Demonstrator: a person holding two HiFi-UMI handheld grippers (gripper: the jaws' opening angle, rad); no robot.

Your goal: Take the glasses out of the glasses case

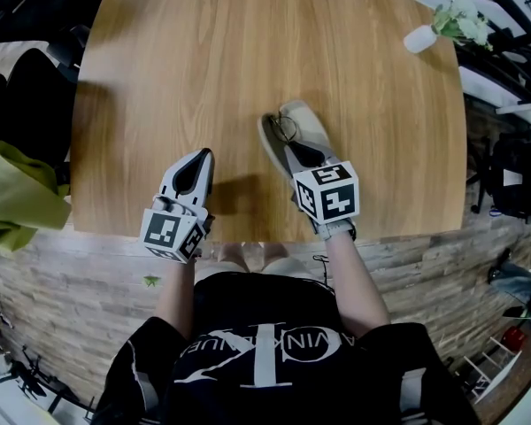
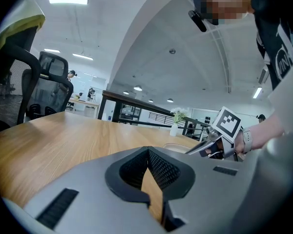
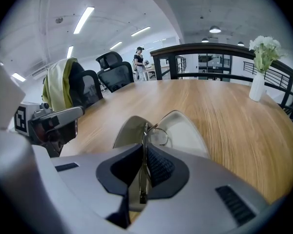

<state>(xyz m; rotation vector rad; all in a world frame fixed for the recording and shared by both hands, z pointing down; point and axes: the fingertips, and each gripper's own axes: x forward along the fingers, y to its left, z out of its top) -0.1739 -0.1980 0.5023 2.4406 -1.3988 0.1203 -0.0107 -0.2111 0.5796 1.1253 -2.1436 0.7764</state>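
Observation:
A pale open glasses case (image 1: 308, 124) lies on the wooden table (image 1: 248, 51) near its front edge. Thin wire-rimmed glasses (image 1: 286, 129) stand on edge over the case's two halves. My right gripper (image 1: 294, 145) is shut on the glasses' frame. In the right gripper view the glasses (image 3: 156, 134) run up between the jaws of the right gripper (image 3: 143, 172), with the case (image 3: 188, 130) behind. I cannot tell whether the glasses still touch the case. My left gripper (image 1: 193, 168) rests left of the case, shut and holding nothing; in its own view the left gripper (image 2: 149, 179) shows only table between the pads.
A white vase with flowers (image 1: 422, 37) stands at the table's far right corner. Black office chairs (image 1: 22, 87) and a yellow-green jacket (image 1: 9, 193) are off the table's left side. The table's front edge runs just behind both grippers.

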